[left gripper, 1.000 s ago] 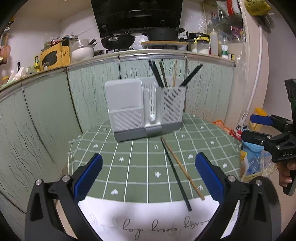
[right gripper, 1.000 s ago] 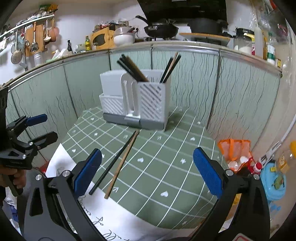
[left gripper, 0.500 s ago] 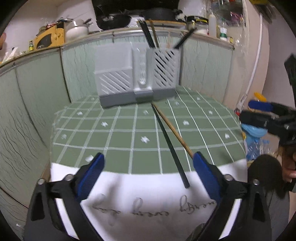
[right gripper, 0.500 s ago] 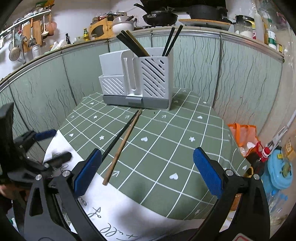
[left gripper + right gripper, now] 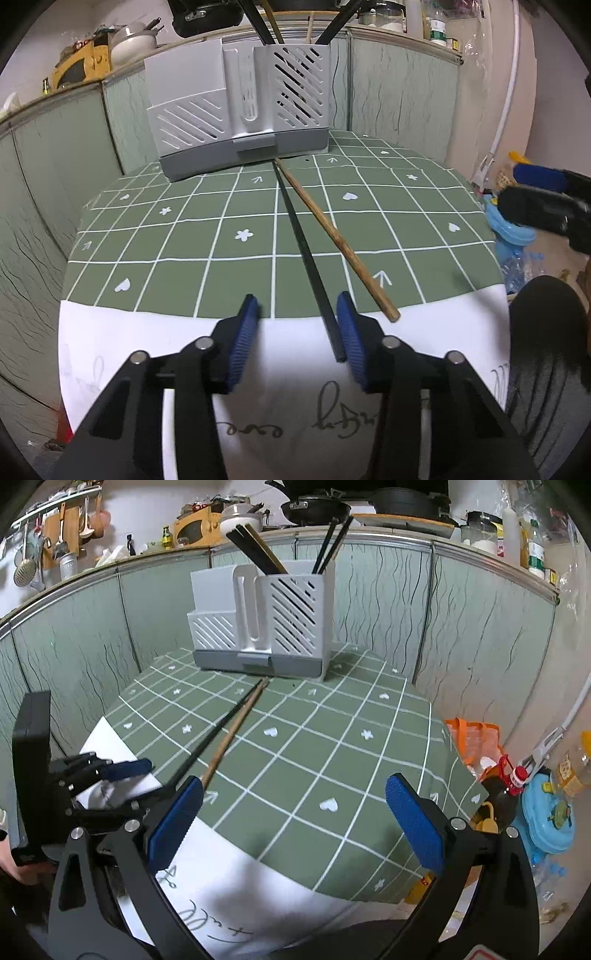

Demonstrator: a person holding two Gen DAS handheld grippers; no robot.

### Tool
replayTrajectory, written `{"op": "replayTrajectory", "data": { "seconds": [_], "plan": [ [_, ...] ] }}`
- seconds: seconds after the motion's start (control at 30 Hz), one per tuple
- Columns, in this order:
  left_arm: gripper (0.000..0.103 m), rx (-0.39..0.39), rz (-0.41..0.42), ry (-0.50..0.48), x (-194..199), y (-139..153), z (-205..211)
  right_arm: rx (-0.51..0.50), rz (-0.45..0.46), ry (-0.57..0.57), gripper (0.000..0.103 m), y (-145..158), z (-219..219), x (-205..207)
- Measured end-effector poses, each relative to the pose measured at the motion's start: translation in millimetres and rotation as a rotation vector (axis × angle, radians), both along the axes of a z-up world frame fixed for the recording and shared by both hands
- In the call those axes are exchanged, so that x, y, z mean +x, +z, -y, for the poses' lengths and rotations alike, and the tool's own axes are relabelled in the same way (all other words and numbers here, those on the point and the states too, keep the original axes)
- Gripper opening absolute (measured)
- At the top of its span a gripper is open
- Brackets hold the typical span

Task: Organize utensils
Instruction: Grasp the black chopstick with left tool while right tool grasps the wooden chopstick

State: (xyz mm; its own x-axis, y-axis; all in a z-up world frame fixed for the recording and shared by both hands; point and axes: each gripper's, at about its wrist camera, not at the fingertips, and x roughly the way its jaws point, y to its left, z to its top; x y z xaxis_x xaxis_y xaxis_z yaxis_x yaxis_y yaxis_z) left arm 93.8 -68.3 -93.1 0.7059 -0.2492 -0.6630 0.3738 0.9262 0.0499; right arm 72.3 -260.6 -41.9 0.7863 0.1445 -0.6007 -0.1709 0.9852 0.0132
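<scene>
Green-checked counter (image 5: 184, 240) under kitchen cabinets. Dropped lower than a second before, left tool (image 5: 297, 314) narrowing around near end of black chopstick (image 5: 295, 221), not yet clamped. Right tool (image 5: 295, 805) wide, empty. Wooden chopstick (image 5: 332, 232) alongside, holder (image 5: 236, 107) beyond; pickup apparently imminent.

green panelled cabinets (image 5: 424, 620), cluttered counter (image 5: 155, 550) (pans, jars), white wall (image 5: 546, 85)

Left tool (image 5: 298, 314) pitched down, jaws just narrowed to a partial gap, pads (image 5: 347, 325) not seen pressing; right tool (image 5: 293, 805) held wide open, pitched down alongside
</scene>
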Motion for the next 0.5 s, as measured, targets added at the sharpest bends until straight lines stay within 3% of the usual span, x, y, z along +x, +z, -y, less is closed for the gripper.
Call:
{"op": "replayTrajectory", "data": {
  "seconds": [0.17,0.5],
  "plan": [
    [0.01,0.036,0.017,0.053,3,-1,-6,0.004,-0.025,-0.011,0.095,-14,2,-2],
    [0.008,-0.005,-0.026,0.063,11,5,-20,-0.008,-0.027,-0.002,0.095,-19,-8,-1]
  ]
}}
